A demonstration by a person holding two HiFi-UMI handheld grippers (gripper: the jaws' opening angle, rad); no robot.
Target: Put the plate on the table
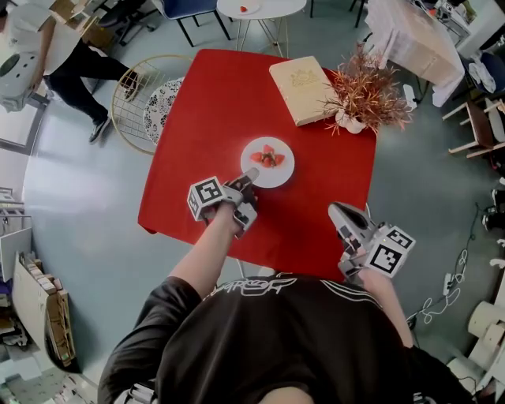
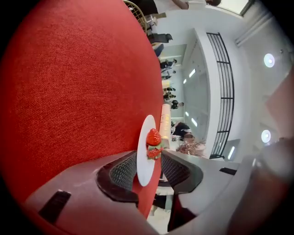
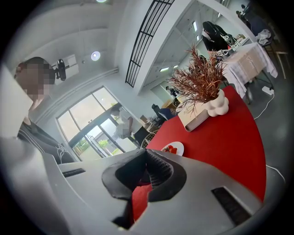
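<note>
A white plate [image 1: 281, 175] with strawberries [image 1: 267, 157] lies flat on the red table [image 1: 209, 102], a little right of its middle. My left gripper [image 1: 251, 176] reaches to the plate's near-left rim. In the left gripper view the plate's rim [image 2: 143, 170] stands between the two pads [image 2: 120, 173]; a strip of red cloth shows between it and the right pad, so the jaws are open. My right gripper [image 1: 338, 211] hovers at the table's near right edge, apart from the plate [image 3: 178, 148], its jaws [image 3: 146, 154] shut on nothing.
A tan book [image 1: 301, 88] and a dried red plant in a white vase [image 1: 364, 99] sit at the table's far right. A wire chair [image 1: 146, 102] stands left of the table. A person [image 1: 55, 47] is at the far left, and a white round table [image 1: 260, 8] beyond.
</note>
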